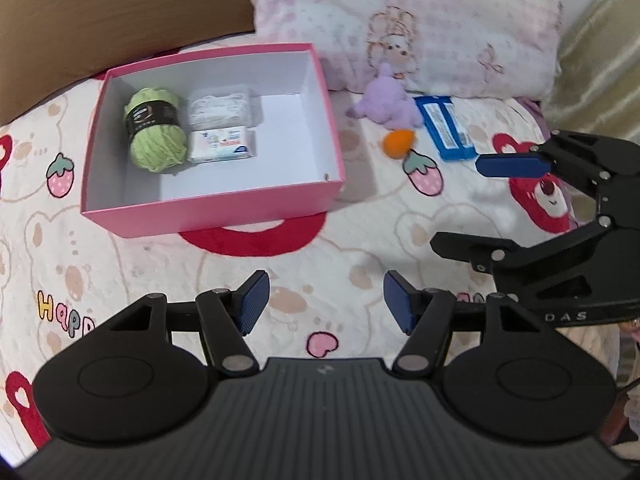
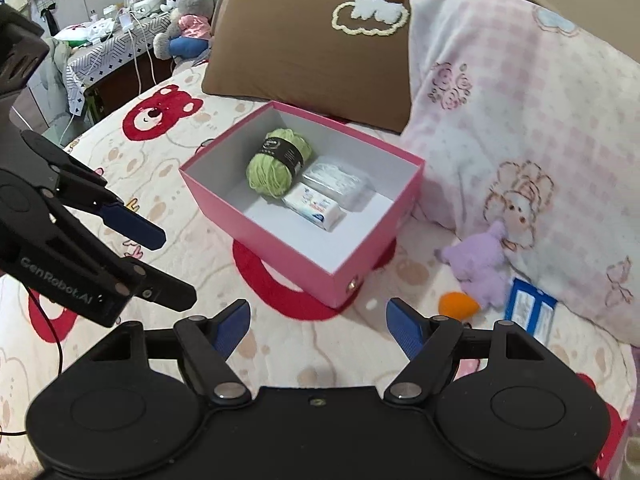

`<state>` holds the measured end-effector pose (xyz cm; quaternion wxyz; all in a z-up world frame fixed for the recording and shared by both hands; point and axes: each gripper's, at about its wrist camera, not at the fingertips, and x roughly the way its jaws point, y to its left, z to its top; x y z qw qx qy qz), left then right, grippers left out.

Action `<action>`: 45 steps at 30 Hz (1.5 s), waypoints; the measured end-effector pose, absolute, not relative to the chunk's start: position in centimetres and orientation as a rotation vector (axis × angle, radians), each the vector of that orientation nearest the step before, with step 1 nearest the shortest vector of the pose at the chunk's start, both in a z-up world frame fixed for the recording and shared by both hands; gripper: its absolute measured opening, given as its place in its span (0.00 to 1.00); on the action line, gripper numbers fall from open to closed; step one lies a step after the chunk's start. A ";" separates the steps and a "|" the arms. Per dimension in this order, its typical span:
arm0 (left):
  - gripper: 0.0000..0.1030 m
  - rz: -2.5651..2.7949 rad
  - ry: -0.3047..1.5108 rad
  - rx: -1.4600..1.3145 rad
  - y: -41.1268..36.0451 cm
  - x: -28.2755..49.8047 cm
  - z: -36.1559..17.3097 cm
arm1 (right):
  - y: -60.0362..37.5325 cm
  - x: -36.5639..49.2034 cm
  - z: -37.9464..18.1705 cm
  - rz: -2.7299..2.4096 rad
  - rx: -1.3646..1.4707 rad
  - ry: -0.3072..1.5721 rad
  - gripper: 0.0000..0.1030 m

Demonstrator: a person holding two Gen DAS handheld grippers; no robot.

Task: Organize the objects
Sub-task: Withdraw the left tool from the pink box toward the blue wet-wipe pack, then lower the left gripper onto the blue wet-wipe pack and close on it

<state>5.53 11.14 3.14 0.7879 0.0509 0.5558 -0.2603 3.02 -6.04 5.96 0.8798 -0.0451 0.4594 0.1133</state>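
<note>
Box (image 1: 224, 204), pink and lidless, is seen at the upper left of the left wrist view, set on the bedspread (image 1: 360, 248); yarn (image 1: 157, 128), a clear packet (image 1: 219, 109) and a tissue pack (image 1: 222, 144) are held in its left half; right of the box, below the pillow (image 1: 420, 20), a purple plush (image 1: 386, 100), an orange ball (image 1: 398, 141) and a blue packet (image 1: 446, 126) are laid; the left gripper (image 1: 326, 304) and right gripper (image 2: 318, 330) are released, with nothing grasped between the fingers.
</note>
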 end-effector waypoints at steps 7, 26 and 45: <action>0.60 -0.610 1.182 0.108 9.5 4.0 3.7 | -6.9 1.0 5.9 0.209 -0.111 0.974 0.77; 0.61 -0.684 1.212 0.129 5.3 2.0 2.4 | -11.6 -3.6 4.5 0.125 -0.083 0.965 0.77; 0.68 -0.662 1.104 0.113 -2.0 5.0 -0.4 | -18.9 -4.1 -0.6 -0.100 -0.074 0.785 0.77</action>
